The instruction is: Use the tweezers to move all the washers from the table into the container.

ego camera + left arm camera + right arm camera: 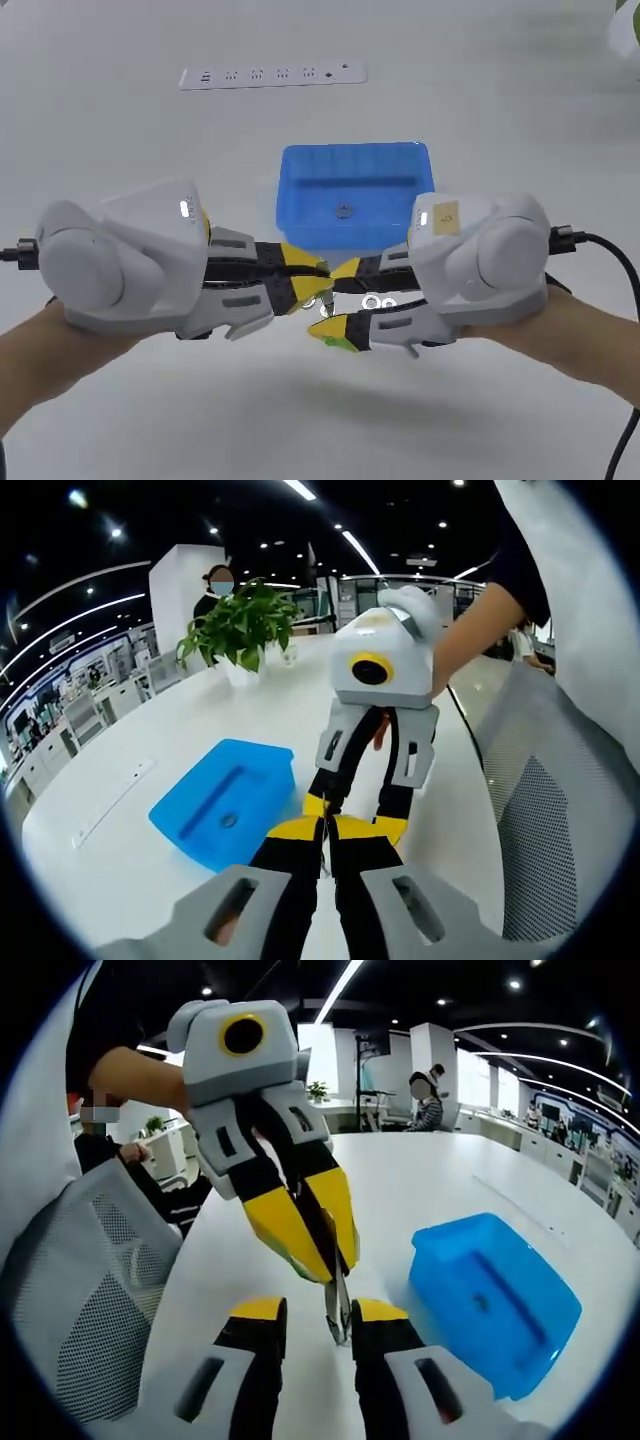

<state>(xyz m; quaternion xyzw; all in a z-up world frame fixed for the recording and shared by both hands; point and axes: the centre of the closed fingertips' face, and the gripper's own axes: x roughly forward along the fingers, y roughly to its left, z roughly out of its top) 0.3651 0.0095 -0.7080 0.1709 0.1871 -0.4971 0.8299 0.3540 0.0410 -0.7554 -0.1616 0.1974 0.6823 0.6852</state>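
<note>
The left tongs (315, 285) pinched the thin metal tweezers (338, 1315); the right tongs (332, 300) stood open around them. The small silver washers (375, 302) lay on the white surface (480, 100) near the blue plastic box (290, 200). A clumsy swap could have dropped the tweezers.

— Where's the container (290, 195)?
— Blue, open-topped, upright on the surface, with one washer (344, 211) lying inside.
— And the rest?
— More washers (375, 302) lie just before it. The thin metal tweezers (337, 1310) are pinched in the left claw (315, 282).

Left claw (318, 285) pinched shut, facing the right claw (327, 302) (jaws spread), tips nearly touching.
</note>
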